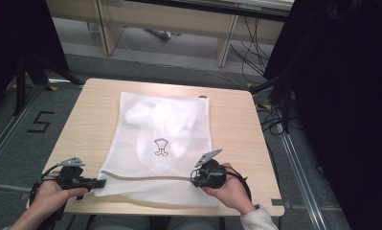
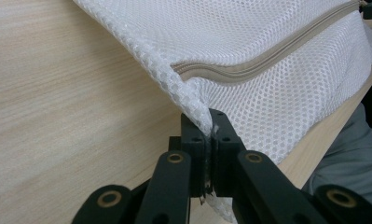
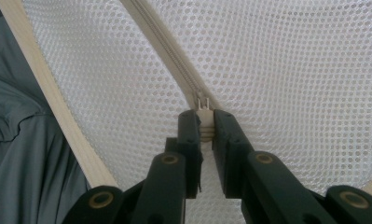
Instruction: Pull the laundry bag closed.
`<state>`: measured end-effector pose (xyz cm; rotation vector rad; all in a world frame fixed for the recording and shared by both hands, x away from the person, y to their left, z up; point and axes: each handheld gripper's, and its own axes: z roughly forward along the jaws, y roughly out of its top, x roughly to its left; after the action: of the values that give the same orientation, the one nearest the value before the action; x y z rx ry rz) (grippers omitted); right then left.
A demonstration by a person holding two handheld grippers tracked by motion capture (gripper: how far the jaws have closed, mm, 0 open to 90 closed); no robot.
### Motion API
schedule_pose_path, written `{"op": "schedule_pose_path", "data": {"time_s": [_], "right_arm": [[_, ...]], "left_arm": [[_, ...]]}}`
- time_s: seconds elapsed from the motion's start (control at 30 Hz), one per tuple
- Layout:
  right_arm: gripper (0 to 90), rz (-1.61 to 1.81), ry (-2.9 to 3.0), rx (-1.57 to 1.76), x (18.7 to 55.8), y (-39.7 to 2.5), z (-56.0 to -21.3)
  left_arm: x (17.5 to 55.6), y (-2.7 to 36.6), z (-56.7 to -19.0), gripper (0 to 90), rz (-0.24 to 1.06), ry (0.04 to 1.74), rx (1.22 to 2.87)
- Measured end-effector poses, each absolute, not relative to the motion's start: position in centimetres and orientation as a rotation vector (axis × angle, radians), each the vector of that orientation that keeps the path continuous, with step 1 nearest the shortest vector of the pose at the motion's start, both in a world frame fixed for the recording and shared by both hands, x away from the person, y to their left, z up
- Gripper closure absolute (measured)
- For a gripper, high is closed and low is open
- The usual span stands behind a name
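A white mesh laundry bag [image 1: 162, 143] lies flat on the wooden table [image 1: 231, 124], with pale clothing inside and a small black logo on it. A beige zipper [image 1: 145, 178] runs across its near end. My left gripper [image 1: 100, 183] is shut on the bag's near left corner [image 2: 200, 114]. My right gripper [image 1: 194, 180] is shut on the zipper pull [image 3: 203, 105], partway along the zipper [image 3: 167, 56] toward the right end.
The table's near edge [image 1: 179, 212] is close to the person's lap [image 3: 20, 154]. Around the table are grey floor, cables, black stands and a wooden bench behind [image 1: 169, 21].
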<state>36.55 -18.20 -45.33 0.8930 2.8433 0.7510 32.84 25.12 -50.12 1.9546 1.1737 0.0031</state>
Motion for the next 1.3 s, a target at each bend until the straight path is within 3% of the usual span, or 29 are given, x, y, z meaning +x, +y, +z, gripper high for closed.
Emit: {"op": "schedule_pose_path", "data": {"time_s": [1.3], "right_arm": [[82.2,0.706,2.813,0.953,36.2,-21.5,-45.2]], "left_arm": [[32.8,25.3,-49.9,85.6,0.024,1.183,1.934]]}}
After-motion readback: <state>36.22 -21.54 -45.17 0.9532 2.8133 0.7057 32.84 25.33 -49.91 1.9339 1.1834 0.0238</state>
